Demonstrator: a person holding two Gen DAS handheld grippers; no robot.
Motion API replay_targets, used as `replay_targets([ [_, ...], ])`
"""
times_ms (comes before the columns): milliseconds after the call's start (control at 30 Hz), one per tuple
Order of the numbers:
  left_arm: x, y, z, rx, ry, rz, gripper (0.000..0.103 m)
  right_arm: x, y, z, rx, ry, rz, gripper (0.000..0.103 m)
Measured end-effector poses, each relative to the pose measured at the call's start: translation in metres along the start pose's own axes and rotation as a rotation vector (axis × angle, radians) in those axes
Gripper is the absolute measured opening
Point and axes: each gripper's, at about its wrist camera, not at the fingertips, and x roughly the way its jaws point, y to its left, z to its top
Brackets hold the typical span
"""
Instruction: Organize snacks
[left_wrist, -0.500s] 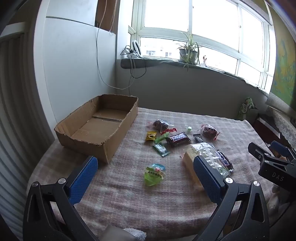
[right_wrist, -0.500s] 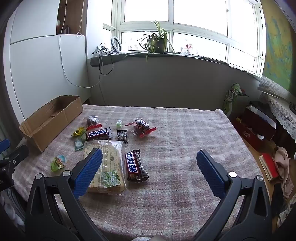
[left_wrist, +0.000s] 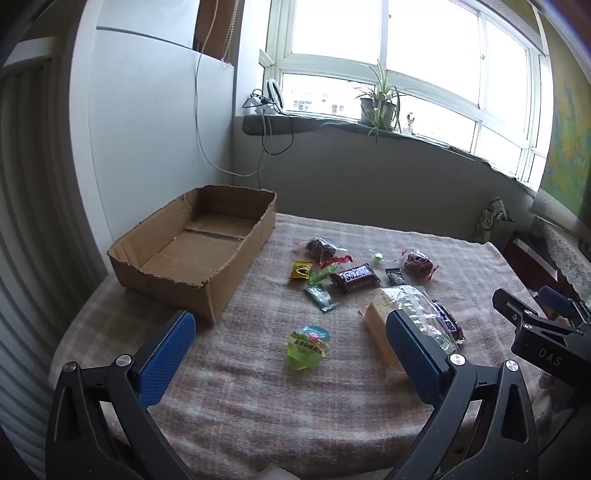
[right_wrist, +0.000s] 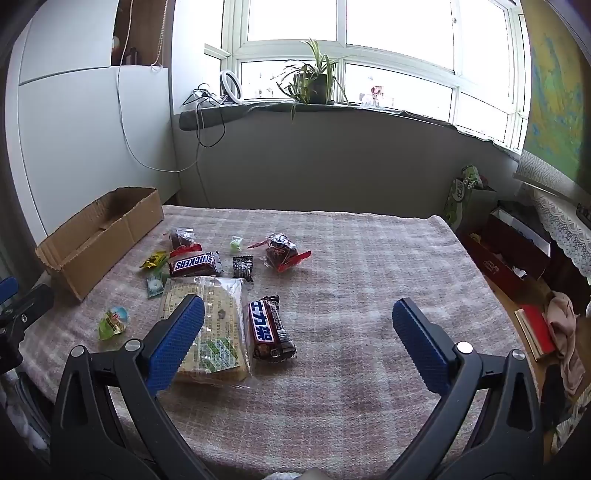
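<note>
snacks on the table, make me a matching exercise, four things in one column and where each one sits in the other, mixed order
Things
1. cardboard box
2. green jelly cup
3. Snickers bar
4. cracker pack

Places
A. just behind the cracker pack, label facing up
B. alone on the blanket, nearest the left gripper
C. at the table's left edge, nothing inside it
D. partly behind the right gripper's left finger, beside a second chocolate bar

Pairs: 1-C, 2-B, 3-A, 4-D
</note>
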Motion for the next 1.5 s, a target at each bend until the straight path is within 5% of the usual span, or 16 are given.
replay_targets([
  [1500,0.008,-0.008,0.014,0.024,0.043,0.016,0.102,0.012,-0.001,0.009,0.001,0.072,0.027,0.103],
])
